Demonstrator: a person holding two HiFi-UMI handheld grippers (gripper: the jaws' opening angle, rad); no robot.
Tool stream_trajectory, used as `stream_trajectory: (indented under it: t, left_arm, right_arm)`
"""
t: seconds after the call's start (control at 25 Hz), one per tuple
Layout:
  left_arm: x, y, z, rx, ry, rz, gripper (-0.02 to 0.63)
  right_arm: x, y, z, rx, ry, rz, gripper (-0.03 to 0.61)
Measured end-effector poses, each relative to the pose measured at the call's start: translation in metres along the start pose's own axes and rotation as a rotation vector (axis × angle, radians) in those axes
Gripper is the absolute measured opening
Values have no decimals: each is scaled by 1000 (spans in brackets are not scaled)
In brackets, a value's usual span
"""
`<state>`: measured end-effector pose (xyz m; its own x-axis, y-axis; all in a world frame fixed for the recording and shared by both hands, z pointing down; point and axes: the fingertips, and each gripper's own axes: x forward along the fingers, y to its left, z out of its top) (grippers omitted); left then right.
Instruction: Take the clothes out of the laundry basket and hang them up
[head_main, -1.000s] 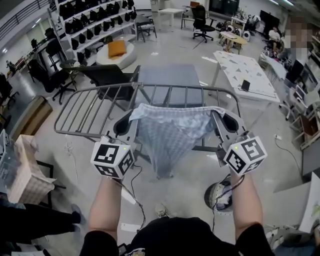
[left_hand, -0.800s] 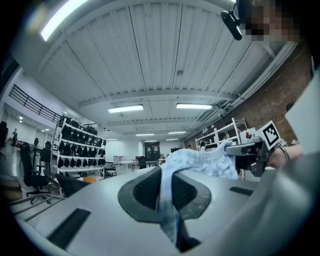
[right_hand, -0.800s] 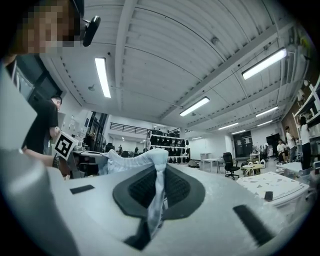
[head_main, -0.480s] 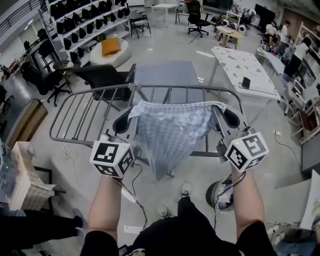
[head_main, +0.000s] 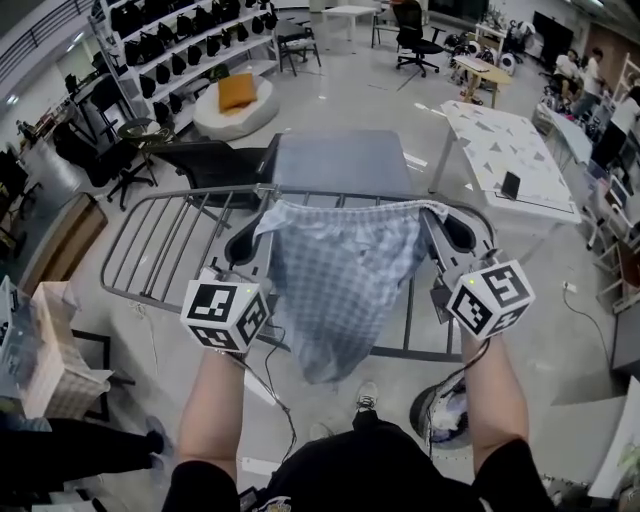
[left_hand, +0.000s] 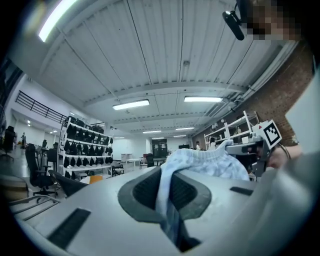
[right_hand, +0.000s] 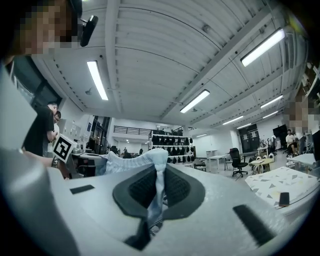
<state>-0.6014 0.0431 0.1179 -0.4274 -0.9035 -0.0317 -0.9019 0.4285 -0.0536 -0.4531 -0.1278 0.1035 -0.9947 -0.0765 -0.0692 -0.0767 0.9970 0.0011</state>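
The left gripper (head_main: 248, 240) and right gripper (head_main: 452, 235) have carried the checked cloth (head_main: 335, 290) forward above the drying rack (head_main: 150, 240). Their jaws clench its top corners; laying it over the rails remains.
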Motion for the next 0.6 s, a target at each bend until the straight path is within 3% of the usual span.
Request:
stream_trajectory:
  t: [0.32, 0.6]
  left_arm:
    - [70, -10, 4, 14, -9, 60, 17]
    - [112, -12, 0, 26, 6, 56, 17]
  right_arm:
    - [34, -73, -2, 19, -20, 38, 12]
    - [54, -111, -10, 43, -20, 27, 12]
